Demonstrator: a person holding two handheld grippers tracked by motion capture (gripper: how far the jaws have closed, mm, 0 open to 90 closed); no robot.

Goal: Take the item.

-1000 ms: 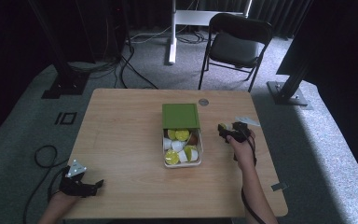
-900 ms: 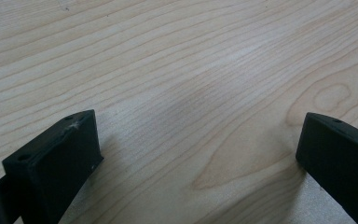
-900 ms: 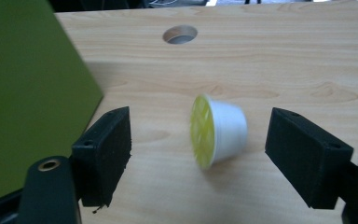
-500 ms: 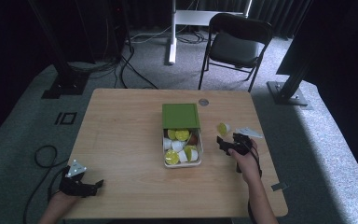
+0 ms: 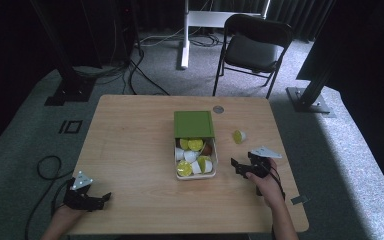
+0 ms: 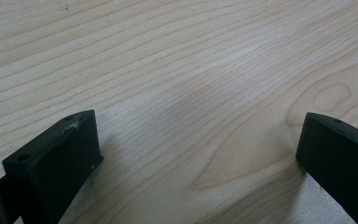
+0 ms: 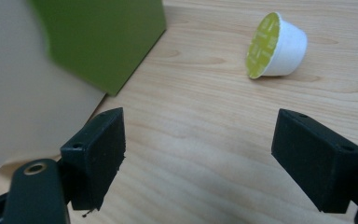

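Note:
A white box (image 5: pixel 214 162) with its green lid (image 5: pixel 194 124) folded back stands mid-table and holds several white capsules with yellow-green tops. One such capsule (image 5: pixel 238 136) lies on its side on the wood to the right of the lid. My right gripper (image 5: pixel 236 167) rests just right of the box, on the near side of that capsule. Its jaws have just been opening and nothing is between them. In the right gripper view the capsule (image 7: pixel 275 46) lies well beyond the gripper (image 7: pixel 200 154), with the green lid (image 7: pixel 102 42) to the left. My left gripper (image 5: pixel 101 198) sits open at the near left corner, over bare wood (image 6: pixel 200 93).
The wooden table (image 5: pixel 130 140) has a small round grey disc (image 5: pixel 218 109) near its far edge. A folding chair (image 5: pixel 252 47) and stand legs are on the carpet beyond. A cable (image 5: pixel 45 167) loops on the floor at the left.
The right gripper let go of the capsule, which now lies on the table, and drew back toward the near edge with wider jaws. The left gripper stayed put.

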